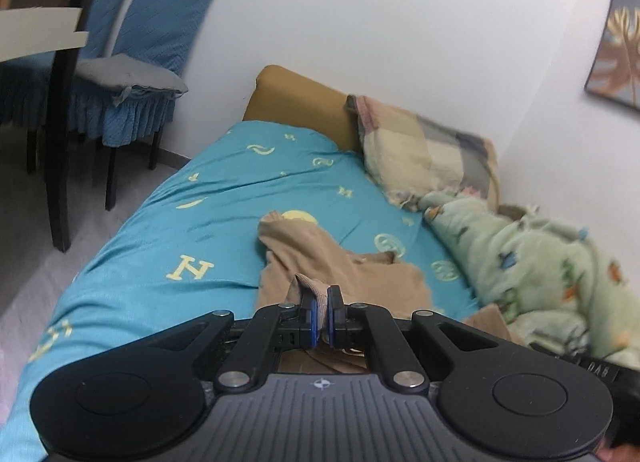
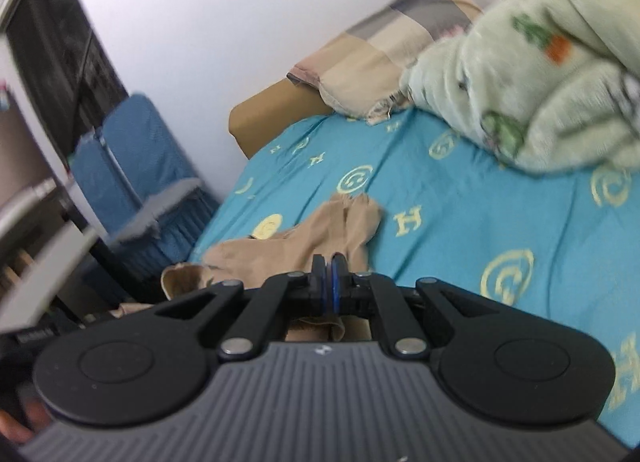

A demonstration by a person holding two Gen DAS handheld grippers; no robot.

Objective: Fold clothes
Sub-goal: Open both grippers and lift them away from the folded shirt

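Observation:
A tan garment [image 1: 340, 262] lies crumpled on the teal bedsheet [image 1: 192, 221]. My left gripper [image 1: 322, 296] is shut on a ribbed edge of the tan garment, lifted a little off the sheet. In the right wrist view the same tan garment [image 2: 304, 242] stretches away from my right gripper [image 2: 330, 262], which is shut on its near edge. The rest of the cloth trails onto the teal bedsheet [image 2: 460, 221], partly hidden under the gripper bodies.
A pale green fleece blanket [image 1: 532, 262] is heaped along the wall side, also in the right wrist view [image 2: 540, 61]. A checked pillow [image 1: 424, 149] leans on the tan headboard [image 1: 296, 101]. Blue-covered chairs [image 1: 140, 53] and a table [image 1: 40, 37] stand beside the bed.

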